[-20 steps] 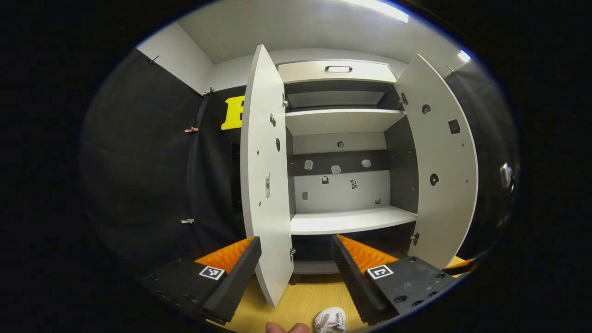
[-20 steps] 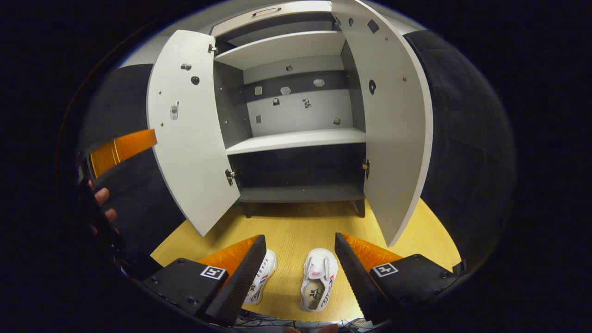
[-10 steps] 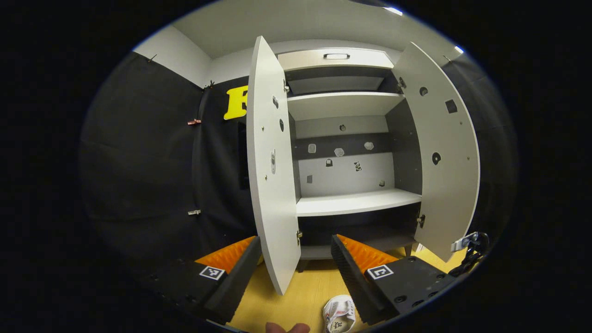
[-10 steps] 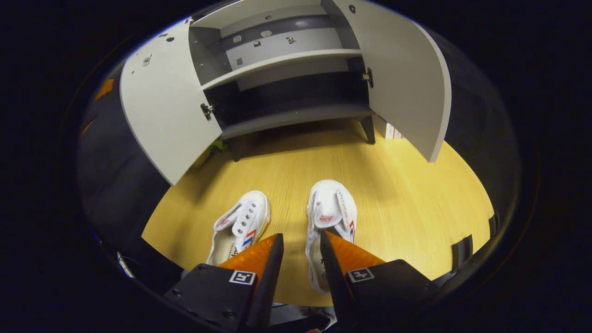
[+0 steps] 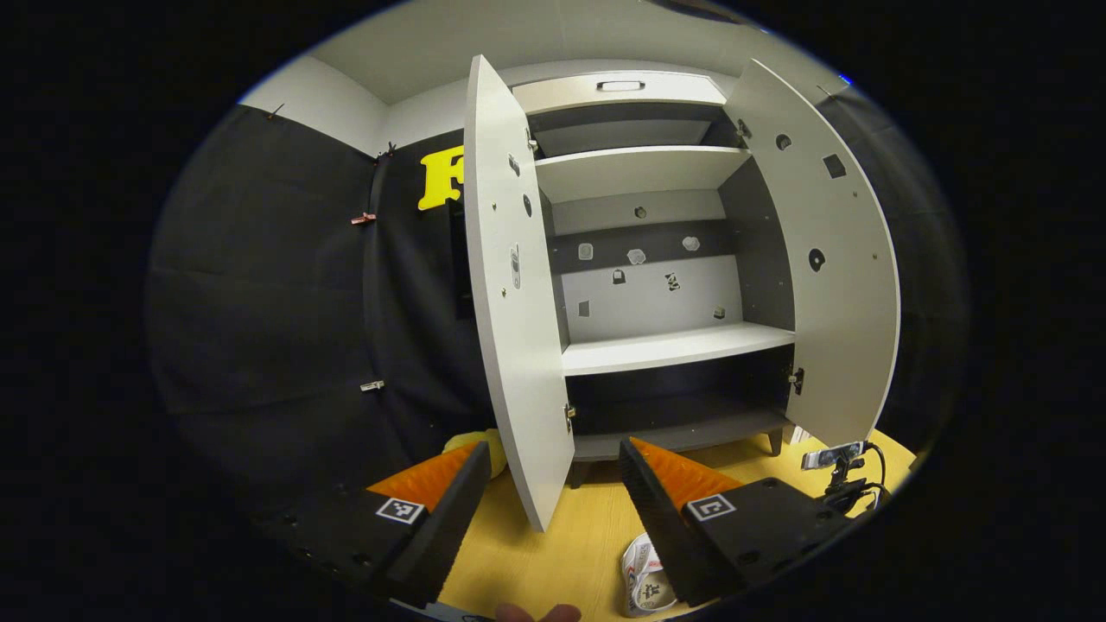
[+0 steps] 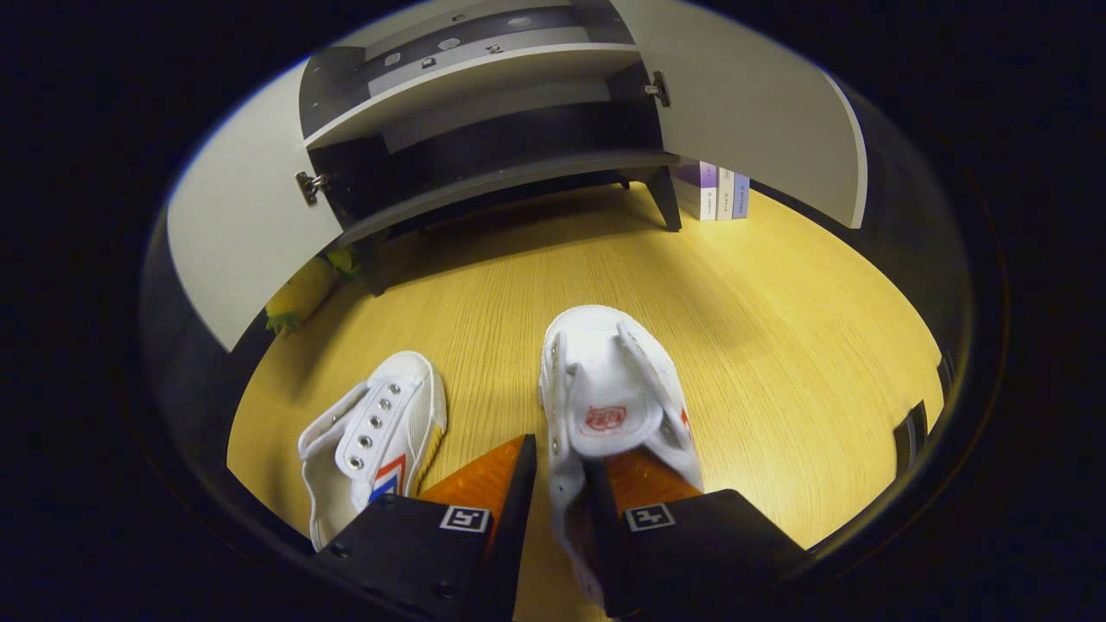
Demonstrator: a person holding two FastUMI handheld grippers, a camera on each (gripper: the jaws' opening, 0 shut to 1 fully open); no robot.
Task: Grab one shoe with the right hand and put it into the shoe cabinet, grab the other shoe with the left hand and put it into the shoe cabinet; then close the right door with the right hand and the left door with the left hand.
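- In the right gripper view, the right gripper [image 6: 560, 471] is down at the right-hand white canvas shoe with a red emblem on its tongue [image 6: 609, 397], its two fingers drawn narrow around the shoe's near side wall; one finger sits outside the shoe and the other inside its opening, though whether both actually press on the canvas is hard to tell from this angle.
- Just beside it to the left, the second white canvas shoe with metal eyelets and a red-and-blue stripe [image 6: 371, 436] lies on the yellow wood-grain floor [image 6: 778, 345], apart from the gripper and untouched.
- Beyond the shoes stands the grey-and-white shoe cabinet [image 6: 484, 112], raised on short dark legs, with both doors swung open and its dark bottom compartment bare.
- A yellow pineapple-shaped toy [image 6: 298, 294] lies on the floor under the cabinet's left door [image 6: 238, 233]; a few upright pale books [image 6: 717, 190] stand by the right door [image 6: 760, 121].
- In the left gripper view, the left gripper [image 5: 553, 492] is held well above the floor, pointing at the open cabinet with its fingers spread wide and nothing between them.
- That view shows the cabinet's white shelves [image 5: 674, 345], small stickers on the back panel [image 5: 644, 285], and part of a white shoe on the floor beside one finger.
- A small camera on a black stand with cables [image 5: 838, 471] sits on the floor at the right of the cabinet.
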